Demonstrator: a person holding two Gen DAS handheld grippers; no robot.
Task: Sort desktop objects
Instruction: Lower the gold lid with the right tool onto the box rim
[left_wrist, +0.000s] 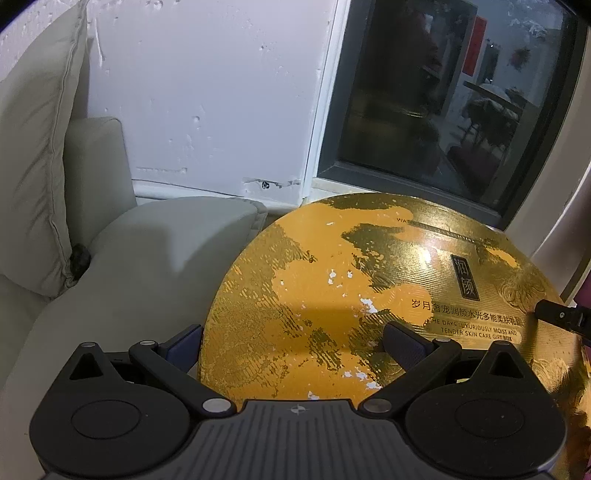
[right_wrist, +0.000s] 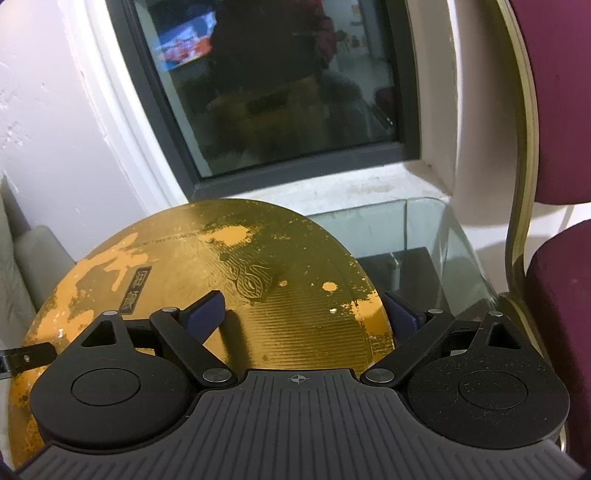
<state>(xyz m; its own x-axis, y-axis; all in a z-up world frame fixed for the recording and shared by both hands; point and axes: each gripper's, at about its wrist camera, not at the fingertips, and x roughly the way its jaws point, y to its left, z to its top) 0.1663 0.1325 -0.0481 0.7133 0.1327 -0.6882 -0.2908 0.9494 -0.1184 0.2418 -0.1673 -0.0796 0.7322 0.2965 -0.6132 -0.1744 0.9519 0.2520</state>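
my left gripper (left_wrist: 295, 345) fills the bottom of its frame with its fingers spread wide apart, nothing between them but the worn top of the round gold gift box (left_wrist: 369, 295). the left pad sits just past the box's left edge, over the grey sofa (left_wrist: 155, 266); the right pad is over the lid near the printed lettering. the box takes up the centre and lower right of that view, its gold foil flaked to orange in patches. the tip of my right gripper (right_wrist: 303, 310) shows at the right edge there. in the right wrist view, its fingers are also wide apart, straddling the box's right rim. the box lies lower left, on a glass table (right_wrist: 424, 236), below a dark window (right_wrist: 266, 92). a maroon chair (right_wrist: 554, 258) stands at the right edge.
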